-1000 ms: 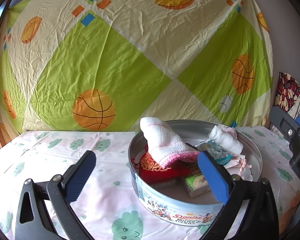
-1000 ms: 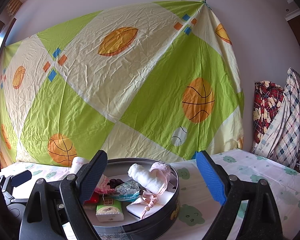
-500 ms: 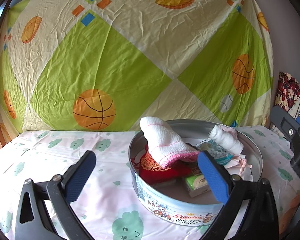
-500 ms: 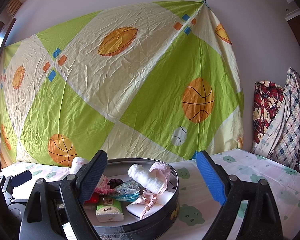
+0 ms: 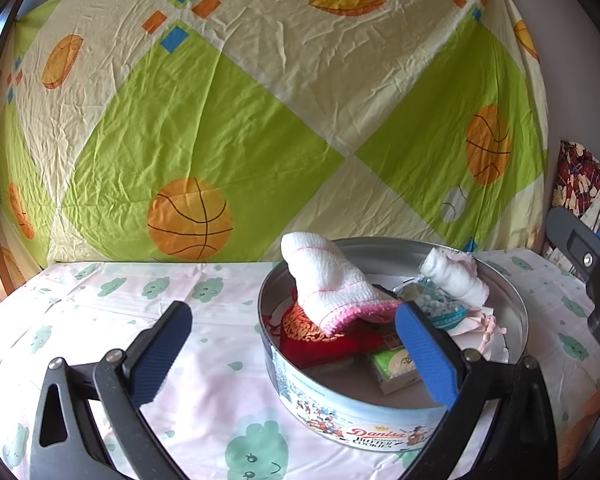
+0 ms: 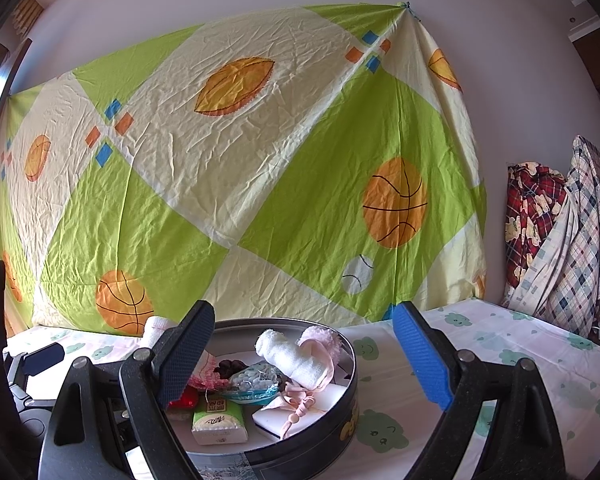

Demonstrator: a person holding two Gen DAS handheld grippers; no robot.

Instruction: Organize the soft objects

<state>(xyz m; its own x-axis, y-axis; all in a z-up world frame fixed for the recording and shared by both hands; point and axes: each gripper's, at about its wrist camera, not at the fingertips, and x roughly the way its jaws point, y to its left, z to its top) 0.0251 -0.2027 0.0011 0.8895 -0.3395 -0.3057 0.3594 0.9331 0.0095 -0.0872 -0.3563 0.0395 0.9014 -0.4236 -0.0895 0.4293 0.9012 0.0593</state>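
Observation:
A round cookie tin (image 5: 352, 424) stands on the cloud-print cloth; it also shows in the right wrist view (image 6: 340, 436). In it lie a white and pink knitted cloth (image 5: 332, 284), a red embroidered pouch (image 5: 316, 336), a rolled white towel (image 5: 454, 280) (image 6: 292, 358), a green tissue pack (image 5: 392, 364) (image 6: 218, 422), a blue wrapped packet (image 6: 254, 380) and a pink cord (image 6: 300, 404). My left gripper (image 5: 294, 354) is open and empty, its right finger over the tin. My right gripper (image 6: 306, 354) is open and empty above the tin.
A green and cream sheet with basketballs (image 5: 260, 120) hangs behind the table. Plaid clothes (image 6: 560, 232) hang at the right. The cloud-print cloth (image 5: 140, 300) covers the table left of the tin and to its right (image 6: 520, 360).

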